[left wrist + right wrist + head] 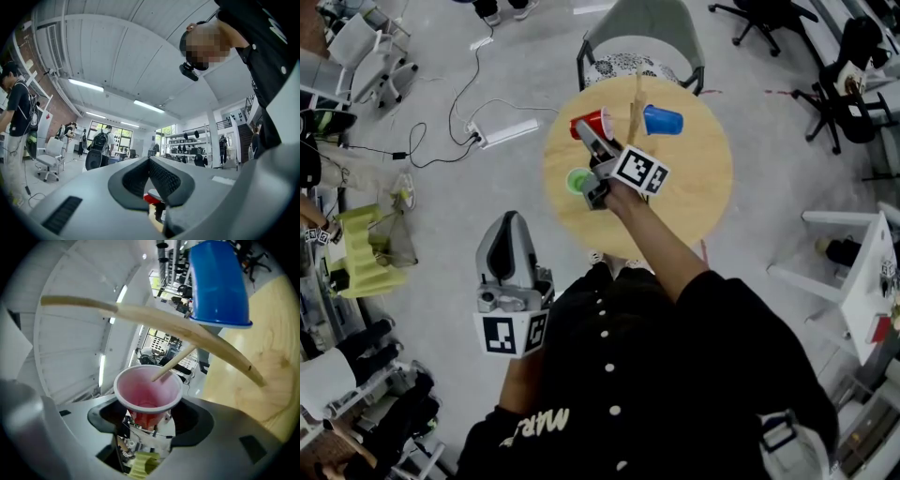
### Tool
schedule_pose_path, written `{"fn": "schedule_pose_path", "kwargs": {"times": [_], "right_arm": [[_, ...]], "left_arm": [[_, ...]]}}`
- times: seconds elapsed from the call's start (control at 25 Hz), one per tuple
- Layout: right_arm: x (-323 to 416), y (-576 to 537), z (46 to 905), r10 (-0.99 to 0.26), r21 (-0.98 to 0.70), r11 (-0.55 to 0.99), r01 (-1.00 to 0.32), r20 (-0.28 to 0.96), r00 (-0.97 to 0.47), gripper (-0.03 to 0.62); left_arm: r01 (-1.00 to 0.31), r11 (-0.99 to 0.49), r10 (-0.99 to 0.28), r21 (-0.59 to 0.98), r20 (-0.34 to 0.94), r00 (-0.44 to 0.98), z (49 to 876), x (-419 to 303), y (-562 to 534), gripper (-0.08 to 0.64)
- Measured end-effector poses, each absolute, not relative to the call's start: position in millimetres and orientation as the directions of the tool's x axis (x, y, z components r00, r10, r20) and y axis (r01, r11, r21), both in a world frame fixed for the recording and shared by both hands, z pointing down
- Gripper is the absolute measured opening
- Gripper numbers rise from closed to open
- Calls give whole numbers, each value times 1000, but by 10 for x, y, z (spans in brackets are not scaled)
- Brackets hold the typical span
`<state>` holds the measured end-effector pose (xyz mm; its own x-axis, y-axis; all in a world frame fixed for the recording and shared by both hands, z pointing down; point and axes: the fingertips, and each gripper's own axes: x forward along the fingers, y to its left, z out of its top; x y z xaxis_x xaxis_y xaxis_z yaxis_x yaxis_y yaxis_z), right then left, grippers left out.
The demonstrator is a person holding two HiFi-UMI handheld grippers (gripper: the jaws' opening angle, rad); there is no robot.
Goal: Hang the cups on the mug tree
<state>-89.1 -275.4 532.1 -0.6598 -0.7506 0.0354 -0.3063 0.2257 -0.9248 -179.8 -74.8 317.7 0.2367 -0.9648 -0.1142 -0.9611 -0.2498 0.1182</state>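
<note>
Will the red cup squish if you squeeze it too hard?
Probably: the red cup looks like thin-walled plastic, so it would likely dent. It seems light, since the right gripper holds it sideways near its base. Its smooth, tapered sides might slip.

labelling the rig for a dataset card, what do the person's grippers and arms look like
Both the left gripper and right gripper are grey shells with black ribbed pads, each carrying a white cube of black square markers. The person wears a black shirt with white buttons.

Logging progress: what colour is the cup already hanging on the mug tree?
Blue cup; clearest in the right gripper view.
</note>
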Motion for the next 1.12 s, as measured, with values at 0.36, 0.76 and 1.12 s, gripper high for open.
{"fn": "schedule_pose_path", "kwargs": {"times": [0.36, 0.76, 1.12], "right_arm": [[-505, -2805, 5543, -822, -991, 105, -84, -39, -568, 291], [-309, -2886, 5590, -846, -986, 94, 139, -153, -511, 290], [-392, -2823, 5703, -858, -903, 0, 430, -221, -464, 290]], "left_arm": [[-956, -272, -960, 110, -99, 261, 3229, -1674, -775, -6], [-950, -297, -953, 98, -87, 289, 3265, -1477, -861, -6], [-947, -305, -951, 97, -92, 296, 3260, -1454, -817, -6]]}}
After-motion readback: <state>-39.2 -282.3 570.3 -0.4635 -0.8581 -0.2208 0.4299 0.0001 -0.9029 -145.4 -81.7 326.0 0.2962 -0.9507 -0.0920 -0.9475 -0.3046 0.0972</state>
